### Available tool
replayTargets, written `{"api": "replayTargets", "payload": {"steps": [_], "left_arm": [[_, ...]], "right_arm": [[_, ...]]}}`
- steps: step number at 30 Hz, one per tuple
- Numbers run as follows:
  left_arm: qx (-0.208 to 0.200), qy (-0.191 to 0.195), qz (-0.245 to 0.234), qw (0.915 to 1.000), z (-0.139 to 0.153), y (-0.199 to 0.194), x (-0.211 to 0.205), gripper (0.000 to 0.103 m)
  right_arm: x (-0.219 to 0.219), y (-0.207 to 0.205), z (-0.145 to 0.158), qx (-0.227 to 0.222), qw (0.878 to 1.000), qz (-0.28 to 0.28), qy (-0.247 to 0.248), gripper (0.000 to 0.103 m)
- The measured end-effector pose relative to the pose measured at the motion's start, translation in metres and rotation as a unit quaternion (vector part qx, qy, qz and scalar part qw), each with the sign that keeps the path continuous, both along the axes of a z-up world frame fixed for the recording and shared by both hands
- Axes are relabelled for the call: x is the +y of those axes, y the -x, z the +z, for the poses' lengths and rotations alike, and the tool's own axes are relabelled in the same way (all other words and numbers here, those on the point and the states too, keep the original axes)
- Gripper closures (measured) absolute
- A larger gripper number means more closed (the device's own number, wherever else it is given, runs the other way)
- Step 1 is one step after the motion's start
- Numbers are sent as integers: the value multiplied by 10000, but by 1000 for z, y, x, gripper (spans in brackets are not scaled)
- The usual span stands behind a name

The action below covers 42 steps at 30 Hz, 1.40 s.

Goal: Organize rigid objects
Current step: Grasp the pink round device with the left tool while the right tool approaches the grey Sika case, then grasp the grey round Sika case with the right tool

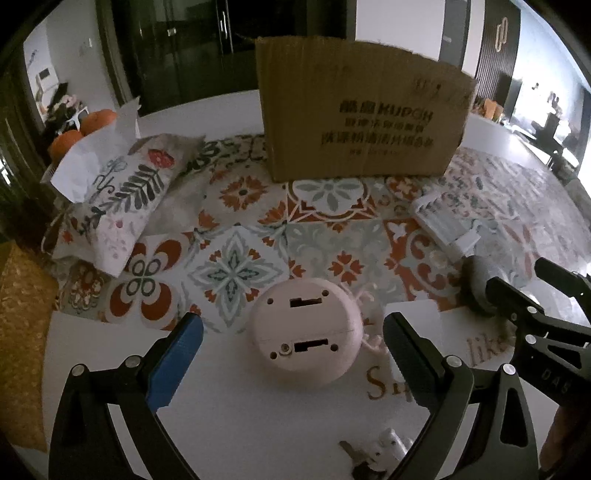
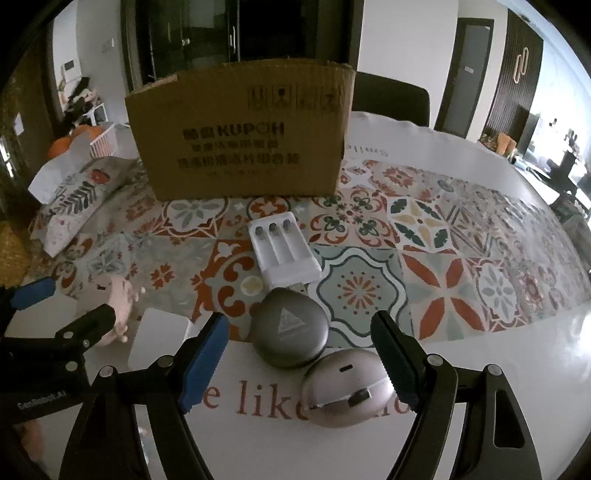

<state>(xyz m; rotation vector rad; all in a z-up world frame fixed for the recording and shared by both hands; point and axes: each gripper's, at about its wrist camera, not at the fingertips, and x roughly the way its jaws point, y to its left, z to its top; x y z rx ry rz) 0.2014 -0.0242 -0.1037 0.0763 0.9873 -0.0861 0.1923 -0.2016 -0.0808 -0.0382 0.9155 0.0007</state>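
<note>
On white table, patterned cloth; behind, perhaps dark cabinets.

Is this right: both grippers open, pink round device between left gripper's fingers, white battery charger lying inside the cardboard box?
Not quite. The white battery charger lies on the patterned cloth in front of the cardboard box, not inside; the right wrist view shows it. The rest holds.

A tall cardboard box walls off the far side of the bench. Right of the white battery charger the patterned cloth lies bare and open (the left is crowded by a tissue pack).
</note>
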Motion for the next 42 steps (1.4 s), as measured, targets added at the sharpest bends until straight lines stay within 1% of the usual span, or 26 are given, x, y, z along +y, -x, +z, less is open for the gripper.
{"api": "replayTargets", "payload": {"steps": [6, 8, 13, 16, 18, 19, 21, 23, 24, 30, 33, 42], "left_arm": [[174, 8, 66, 9998, -13, -10, 3, 4], [227, 81, 47, 9997, -16, -12, 4, 4], [326, 168, 21, 9993, -25, -16, 4, 7], [398, 220, -22, 9990, -30, -16, 2, 16], [473, 281, -59, 9985, -33, -16, 1, 28], [471, 282, -62, 9985, -34, -16, 1, 29], [435, 231, -84, 9988, -33, -15, -1, 30], [430, 257, -86, 9987, -33, -15, 0, 30], [421, 272, -90, 9987, -33, -15, 0, 31], [363, 261, -133, 9989, -30, -12, 1, 33], [299, 286, -147, 9990, -25, -9, 1, 33], [-104, 302, -222, 9992, 7, -2, 1, 33]], "right_arm": [[-1, -11, -15, 205, 9998, -17, 3, 23], [0, -13, -19, 250, 9997, -25, 50, 23], [0, -18, -26, 321, 9995, -17, 14, 24], [-1, -19, -29, 349, 9994, 13, -27, 25], [-1, -20, -32, 370, 9993, 21, -28, 27], [-1, -20, -33, 375, 9993, 31, -29, 28], [-2, -21, -34, 388, 9992, 40, -67, 38], [-1, -21, -35, 377, 9992, 71, -57, 42], [-1, -21, -35, 370, 9993, 86, -68, 46], [-1, -20, -34, 331, 9993, 123, -156, 46], [1, -16, -29, 207, 9996, 157, -124, 46], [4, -7, 0, -184, 9994, 227, -195, 46]]}}
